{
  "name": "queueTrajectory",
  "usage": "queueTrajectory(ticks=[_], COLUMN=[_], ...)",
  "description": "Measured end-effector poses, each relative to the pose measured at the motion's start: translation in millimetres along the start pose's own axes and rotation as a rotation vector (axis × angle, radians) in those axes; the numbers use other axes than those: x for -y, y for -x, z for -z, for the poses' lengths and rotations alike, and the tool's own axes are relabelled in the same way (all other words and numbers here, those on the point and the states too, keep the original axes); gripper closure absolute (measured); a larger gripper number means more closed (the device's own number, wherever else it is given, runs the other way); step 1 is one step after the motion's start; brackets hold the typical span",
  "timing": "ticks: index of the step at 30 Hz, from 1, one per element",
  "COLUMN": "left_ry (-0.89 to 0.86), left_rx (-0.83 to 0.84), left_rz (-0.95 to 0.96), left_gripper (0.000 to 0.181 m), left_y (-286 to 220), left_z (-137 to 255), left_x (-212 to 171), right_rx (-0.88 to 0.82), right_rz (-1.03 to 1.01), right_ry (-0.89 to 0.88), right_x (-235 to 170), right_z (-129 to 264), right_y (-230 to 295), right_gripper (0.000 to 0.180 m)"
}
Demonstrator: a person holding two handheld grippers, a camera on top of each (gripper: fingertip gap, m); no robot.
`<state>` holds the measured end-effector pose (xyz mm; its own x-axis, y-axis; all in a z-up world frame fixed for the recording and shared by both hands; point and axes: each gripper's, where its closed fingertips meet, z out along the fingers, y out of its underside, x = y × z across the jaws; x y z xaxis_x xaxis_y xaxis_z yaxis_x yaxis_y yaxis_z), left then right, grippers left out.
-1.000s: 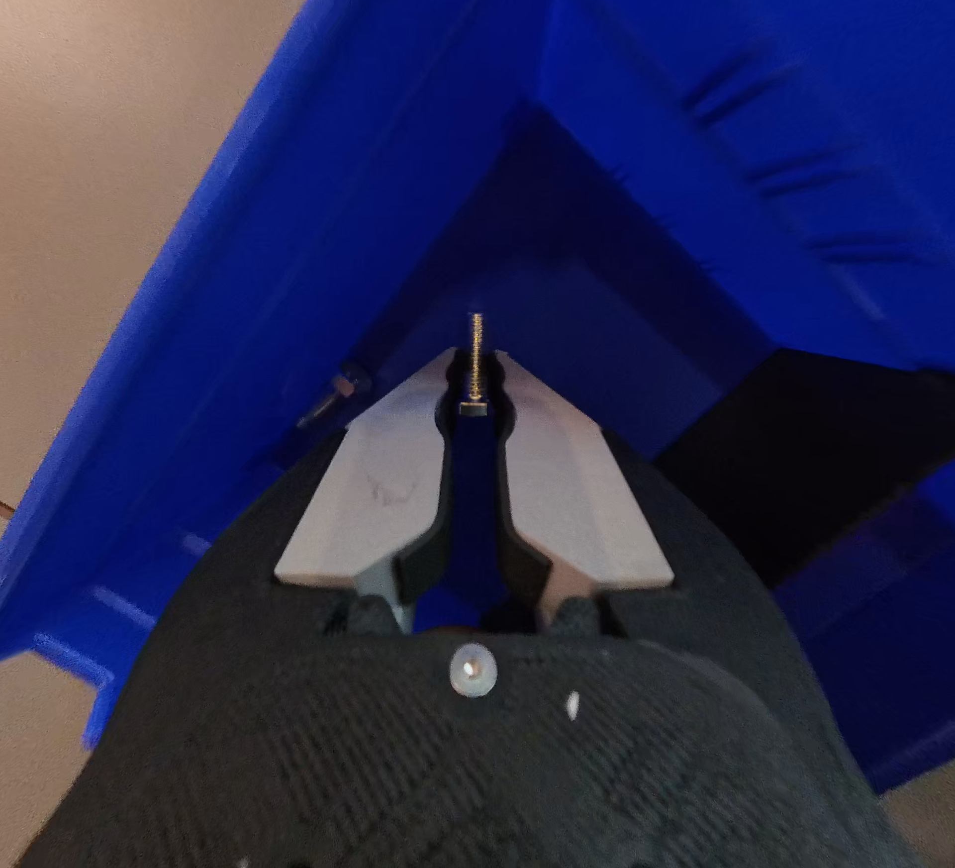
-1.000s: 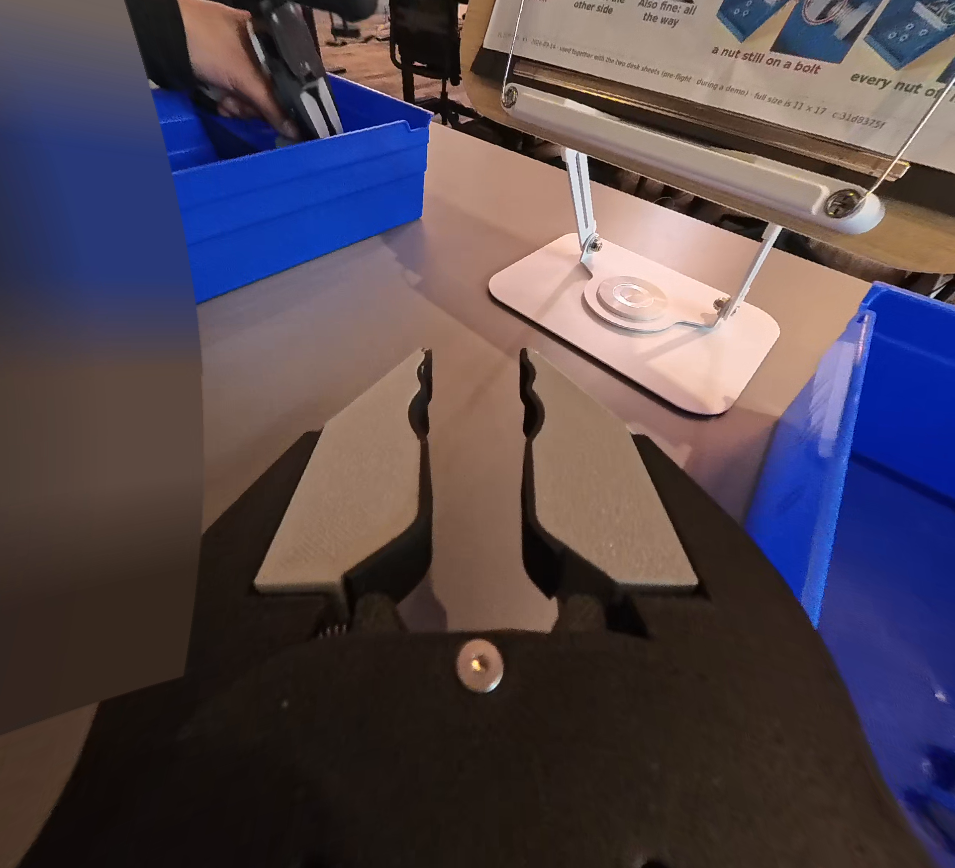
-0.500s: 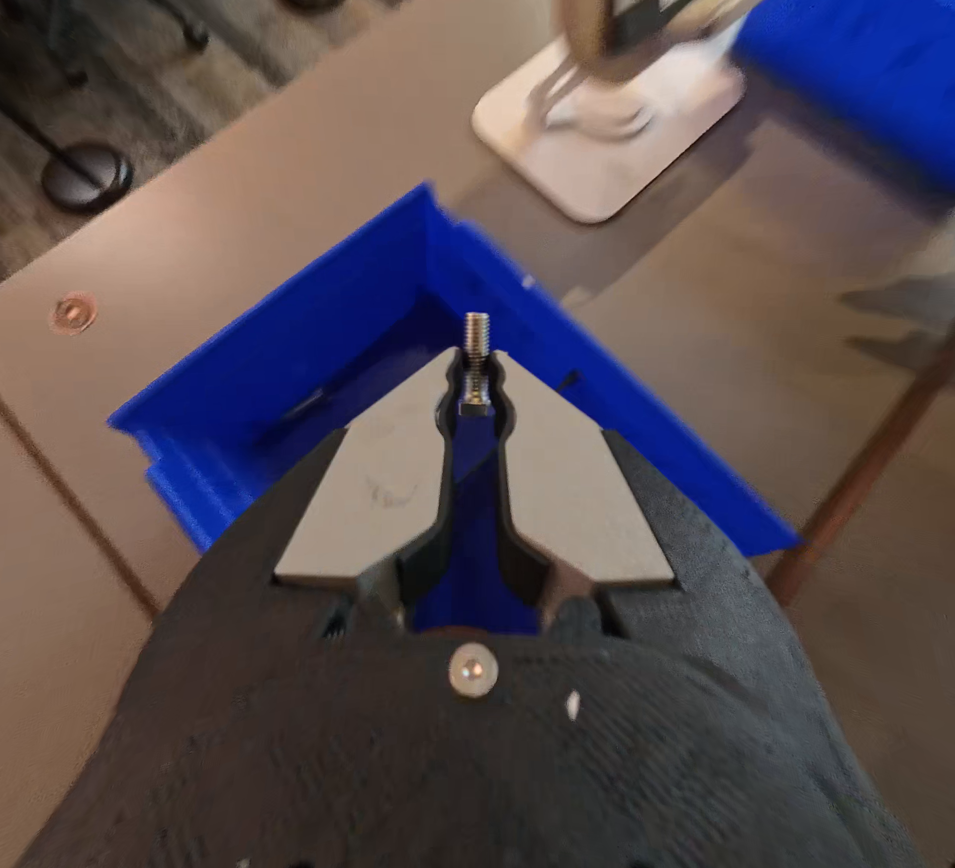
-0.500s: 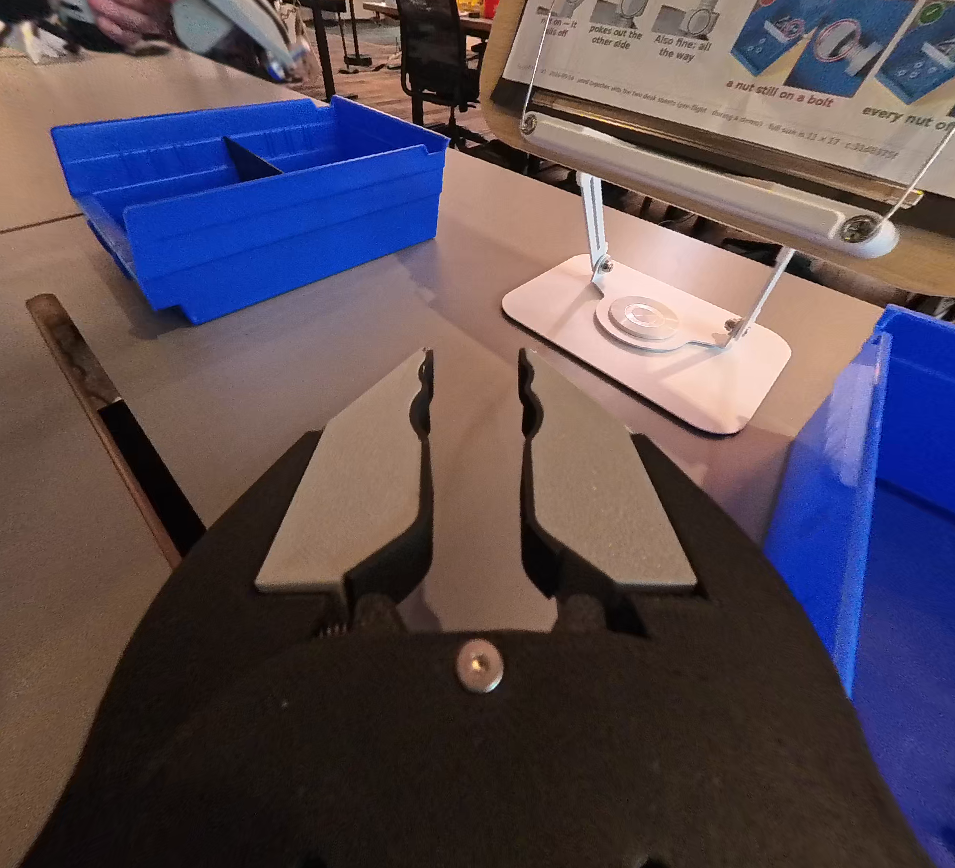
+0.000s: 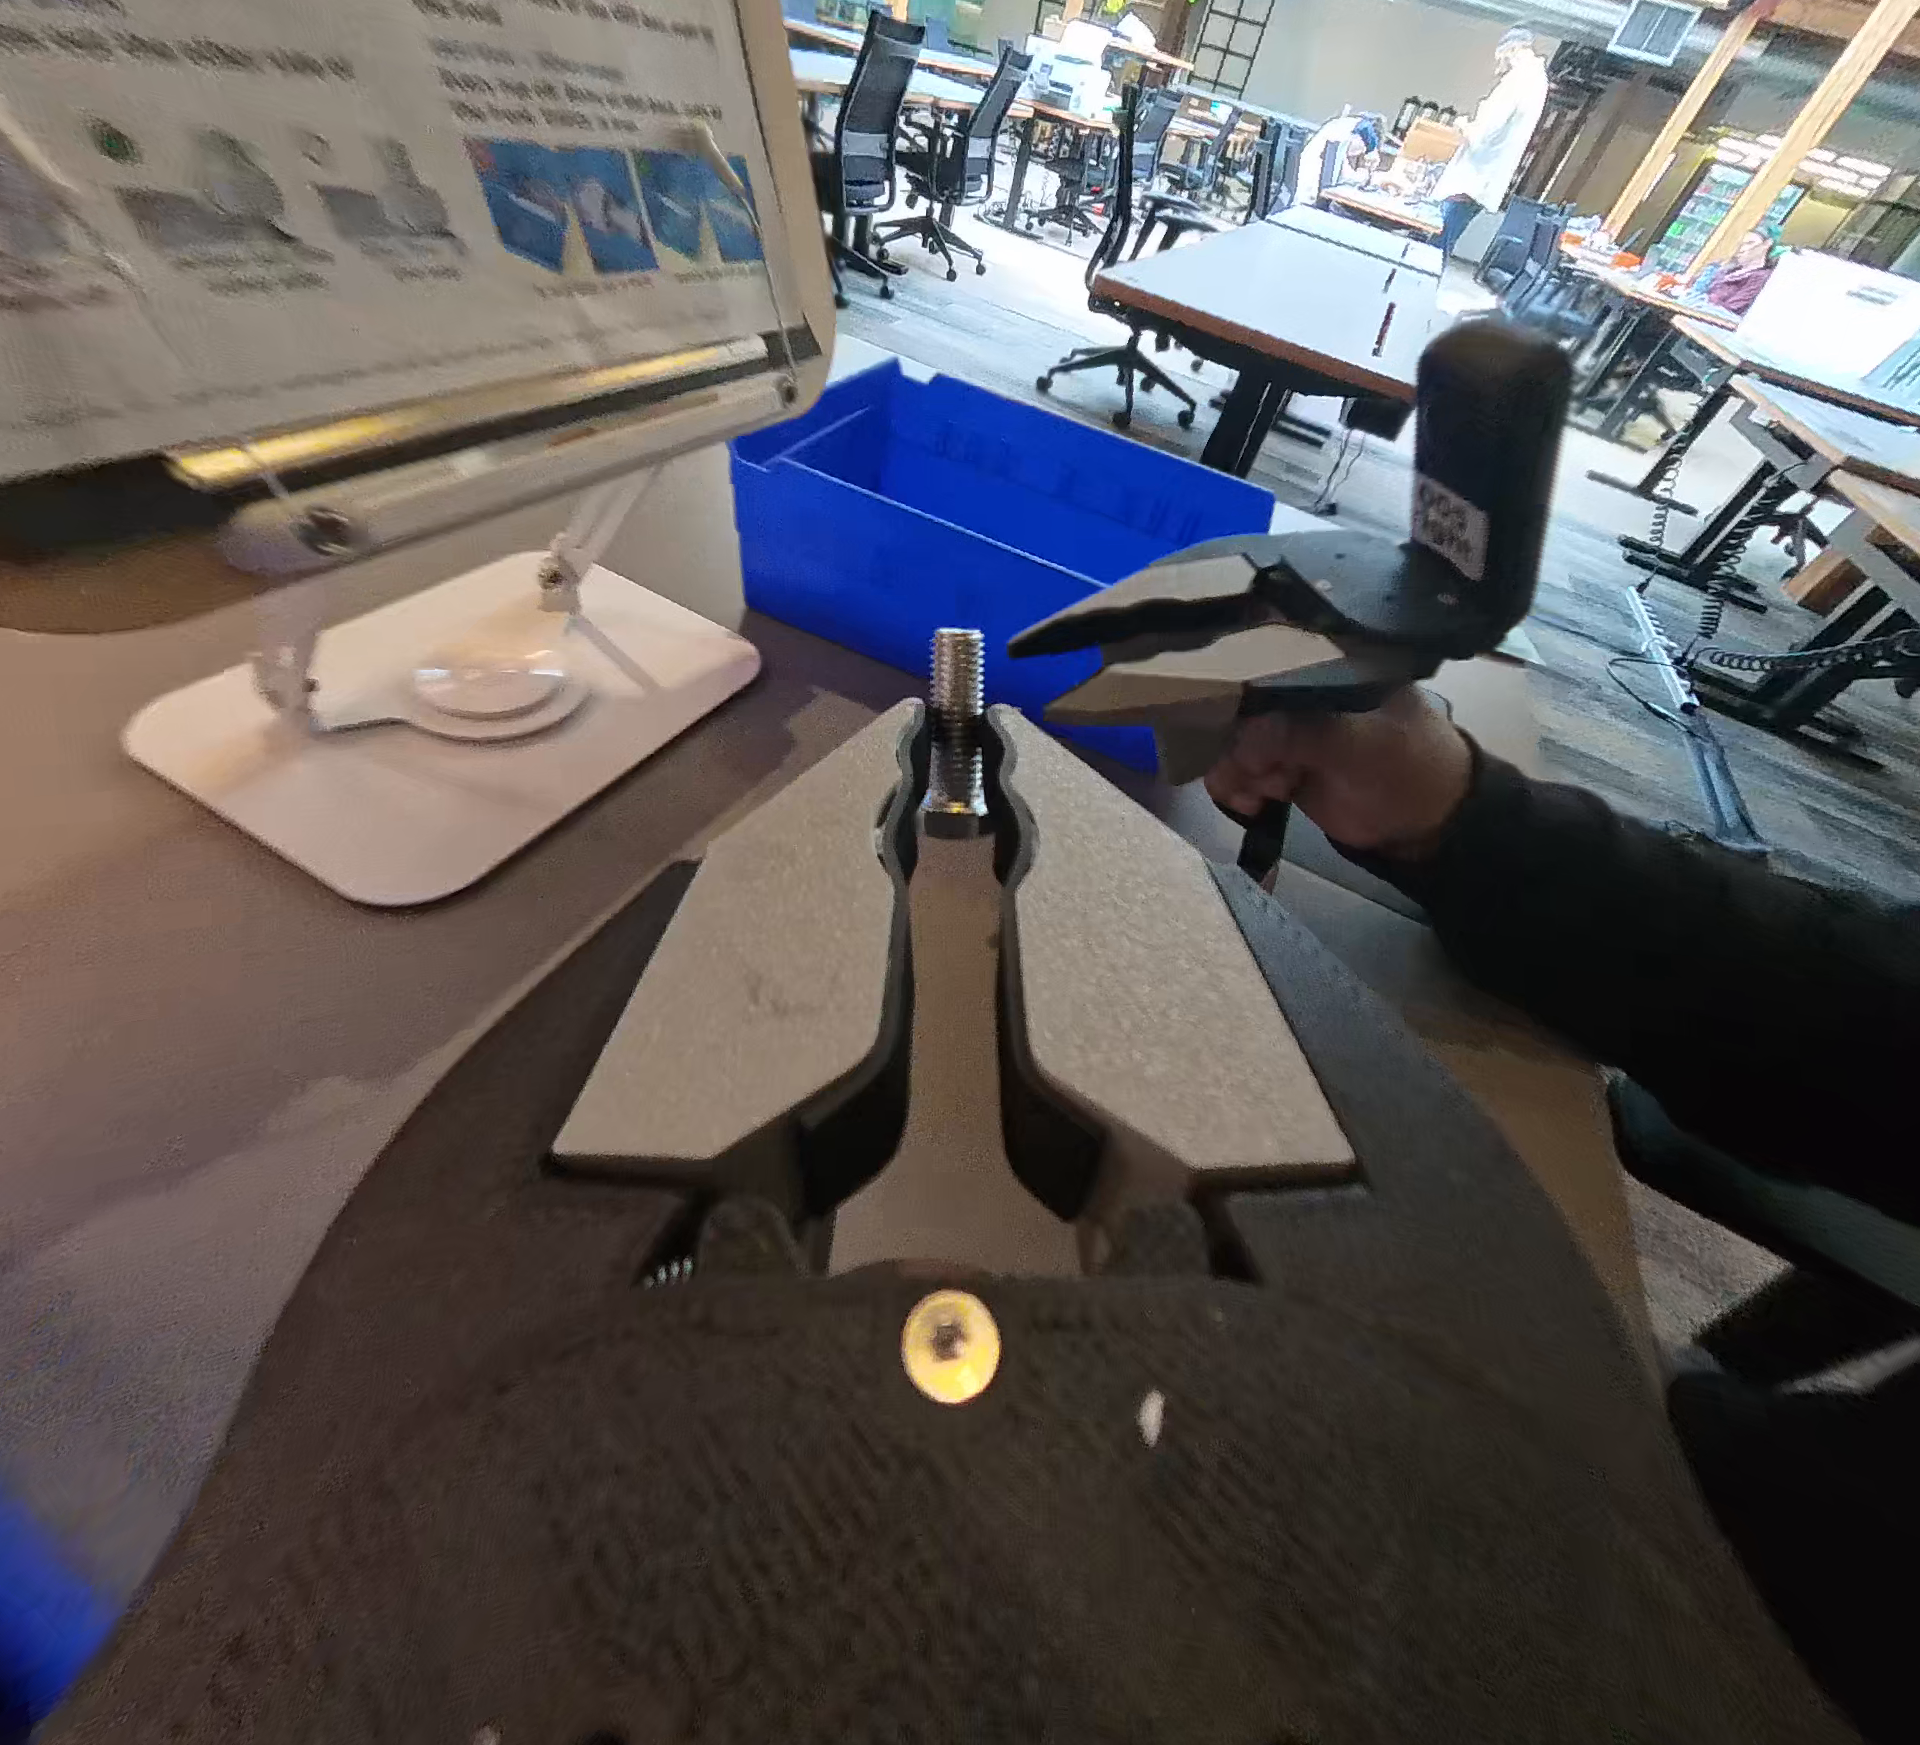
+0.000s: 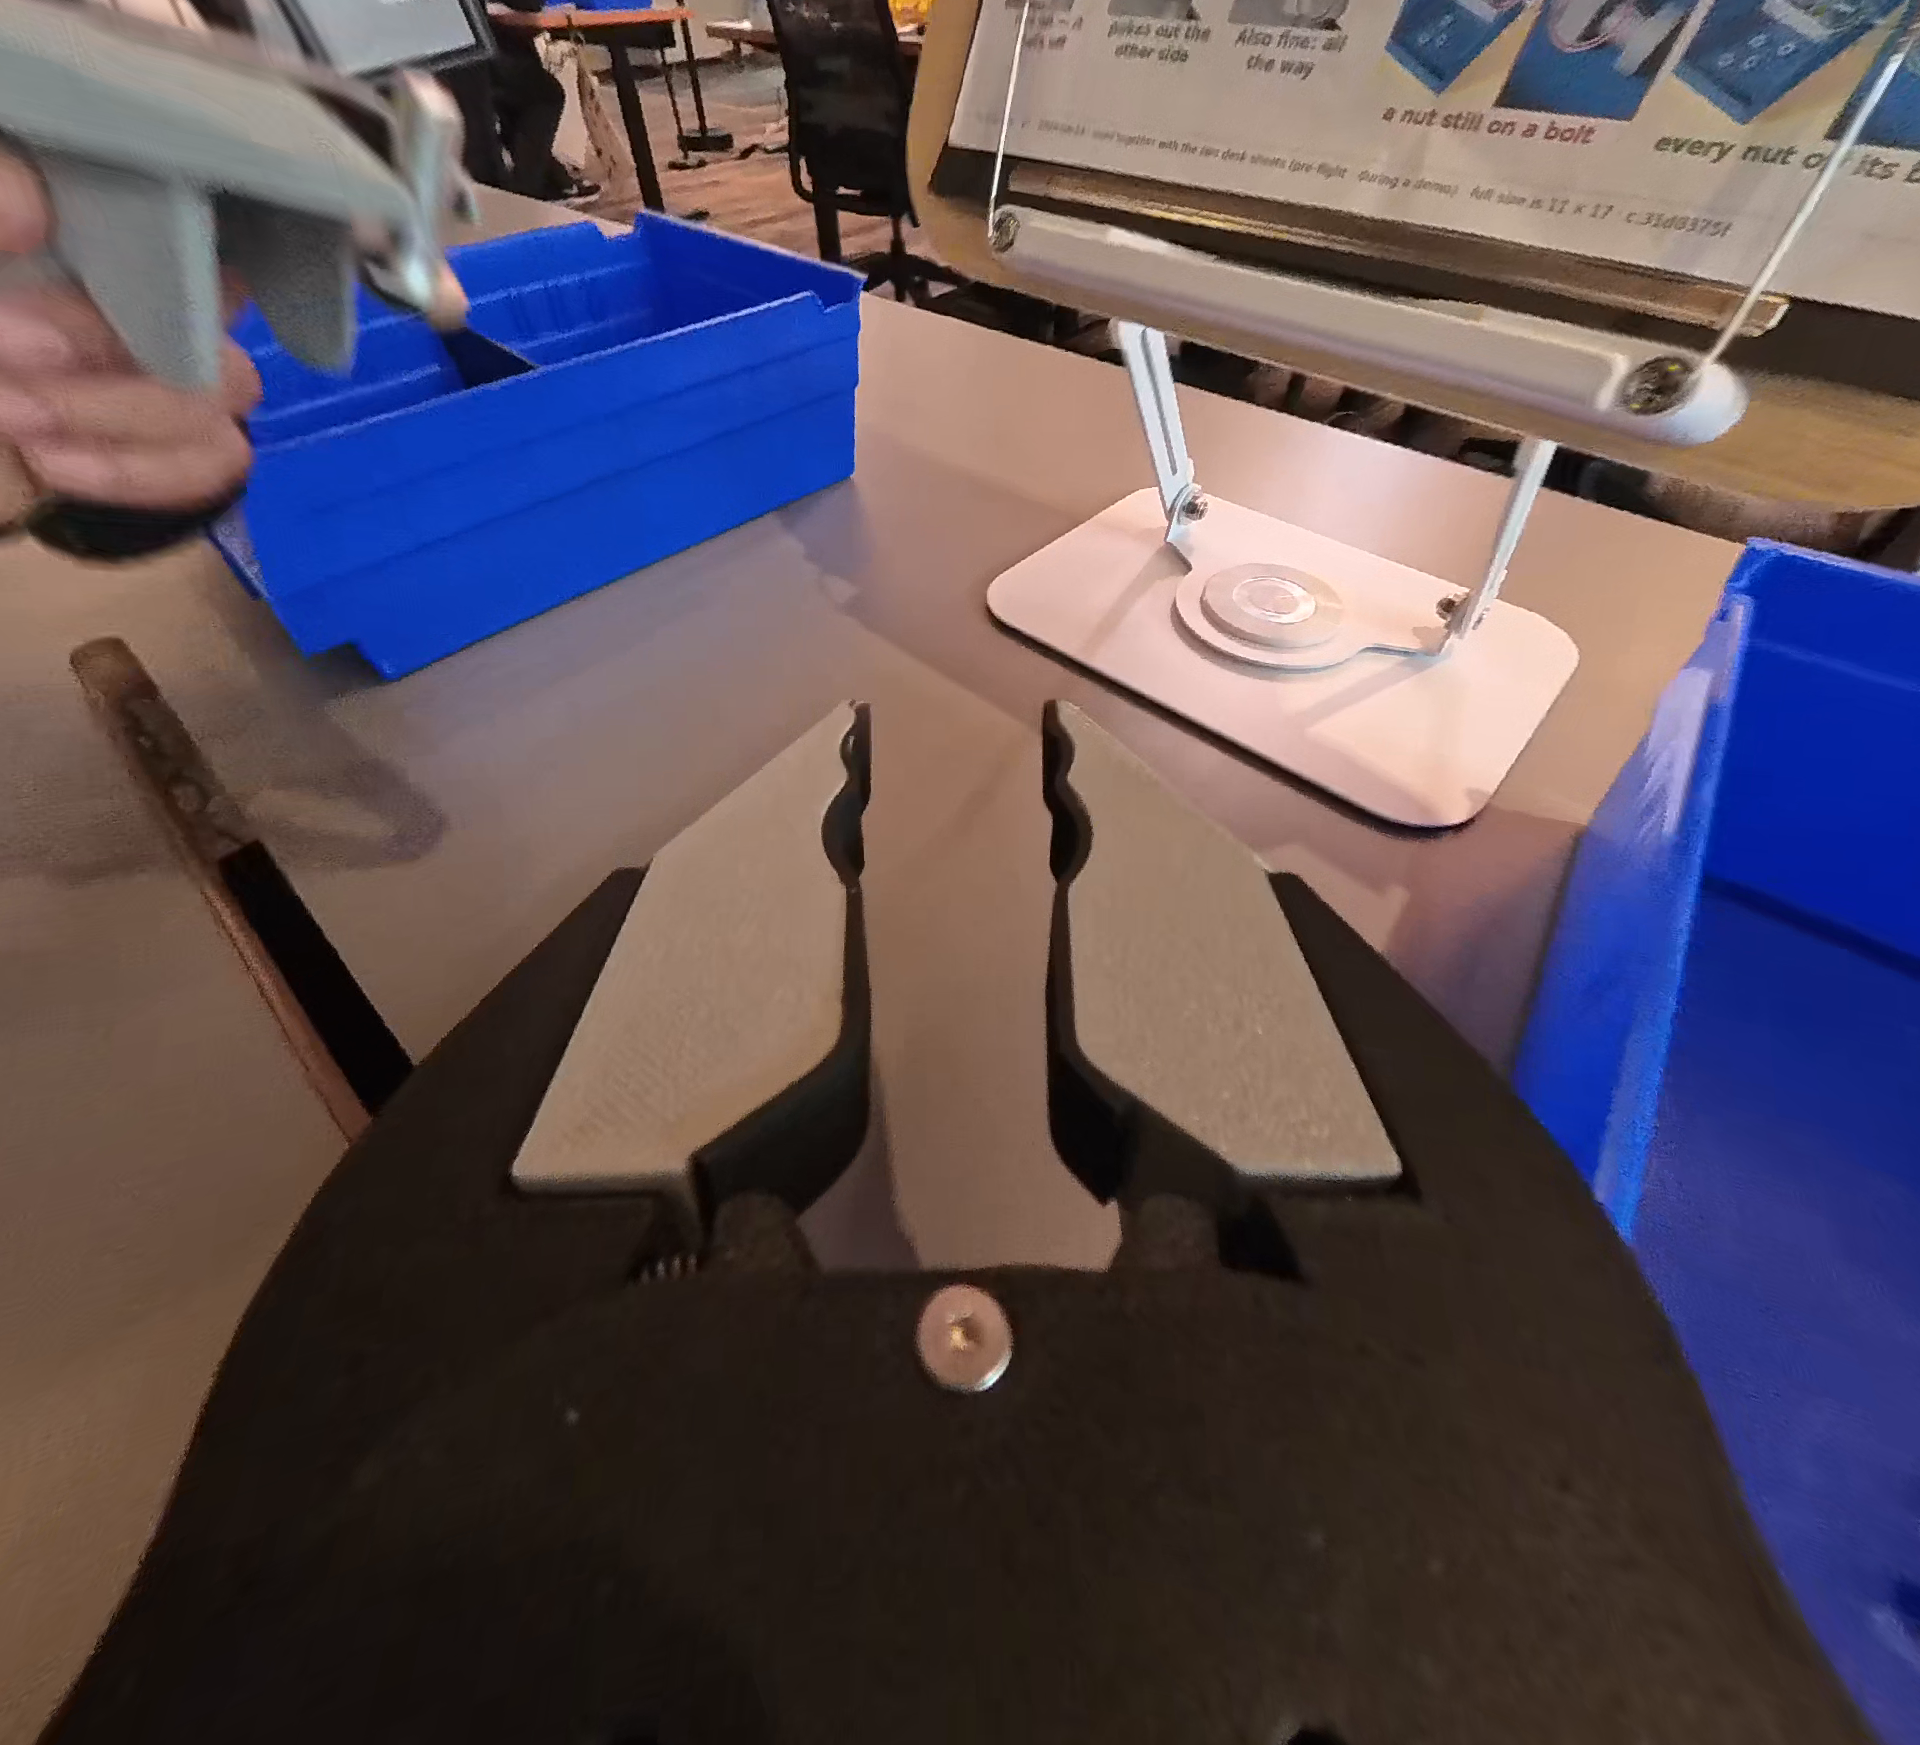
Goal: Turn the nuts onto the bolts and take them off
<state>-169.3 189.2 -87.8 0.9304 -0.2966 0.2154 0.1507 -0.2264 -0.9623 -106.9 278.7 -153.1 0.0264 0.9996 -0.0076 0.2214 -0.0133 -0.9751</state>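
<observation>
My left gripper [image 5: 956, 716] is shut on a silver bolt [image 5: 956, 703]. The threaded end sticks out past the fingertips and the head sits back between the jaws. I hold it above the brown table. My right gripper [image 6: 951, 716] is open and empty, low over the table. It also shows in the left wrist view [image 5: 1049, 677], to the right of the bolt, held by a hand. The left gripper also shows blurred in the right wrist view [image 6: 416, 282], upper left, with the bolt at its tip. No nut is in view.
A blue divided bin [image 6: 582, 448] stands at the left of the table, another blue bin [image 5: 935, 532] at the right. A white stand [image 6: 1288, 667] holds an instruction sheet between them. A dark slot [image 6: 239, 874] cuts the table at the left. Office chairs and desks stand behind.
My left gripper has lifted the bolt out of the blue bin and swung up to face the right gripper. The right gripper has hardly moved and stays open.
</observation>
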Motion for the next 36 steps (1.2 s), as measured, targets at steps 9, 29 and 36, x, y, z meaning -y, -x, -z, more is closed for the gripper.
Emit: queueTrajectory(ticks=[9,29,36], left_ry=[0.066,-0.025,-0.036], left_rx=[-0.021,-0.158,-0.174], left_rz=[0.017,-0.022,-0.009], left_gripper=[0.174,0.174,0.174], left_y=[-5,-24,-26], left_z=[-68,-65,-63], left_x=[-80,-82,-79], right_rx=[0.077,0.337,0.387], right_rz=[-0.147,-0.296,-0.328], right_ry=[-0.018,-0.004,-0.014], right_x=[-1,-6,-5], right_z=[4,-18,-19], right_y=[-3,48,54], right_gripper=[0.149,0.152,0.155])
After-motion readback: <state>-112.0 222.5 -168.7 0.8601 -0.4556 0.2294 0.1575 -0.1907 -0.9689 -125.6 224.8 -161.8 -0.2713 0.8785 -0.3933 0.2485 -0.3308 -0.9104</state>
